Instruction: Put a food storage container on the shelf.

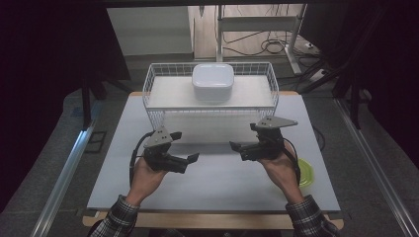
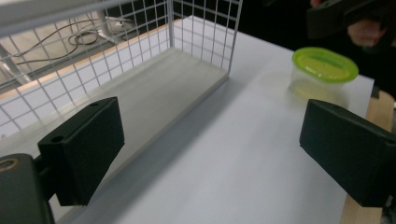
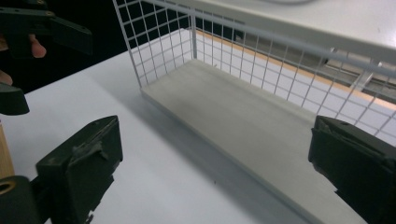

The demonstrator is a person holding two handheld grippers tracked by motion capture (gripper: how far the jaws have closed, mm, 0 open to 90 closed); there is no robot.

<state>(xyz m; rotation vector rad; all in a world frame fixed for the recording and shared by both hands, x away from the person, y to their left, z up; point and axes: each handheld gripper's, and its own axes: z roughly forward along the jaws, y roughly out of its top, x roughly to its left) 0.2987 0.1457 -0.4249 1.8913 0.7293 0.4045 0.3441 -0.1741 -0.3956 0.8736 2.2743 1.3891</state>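
Observation:
A white wire rack [image 1: 273, 88] stands at the back of the white table [image 1: 217, 185]. On its upper shelf sits a white lidded box [image 1: 213, 81]. My left gripper [image 1: 190, 160] hovers in front of the rack at the left, jaws apart and pointing right with nothing between them. My right gripper [image 1: 237, 150] faces it from the right, also open and empty. In the left gripper view, the left gripper [image 2: 215, 154] looks past the rack's bare lower shelf [image 2: 154, 98]. The right gripper [image 3: 215, 168] looks onto that lower shelf [image 3: 247, 121] from the other end.
A clear tub with a green lid [image 1: 306, 173] stands by the right wrist near the table's right edge; it is the green-lidded tub [image 2: 324, 70] in the left gripper view. Dark floor, metal rails and cables surround the table.

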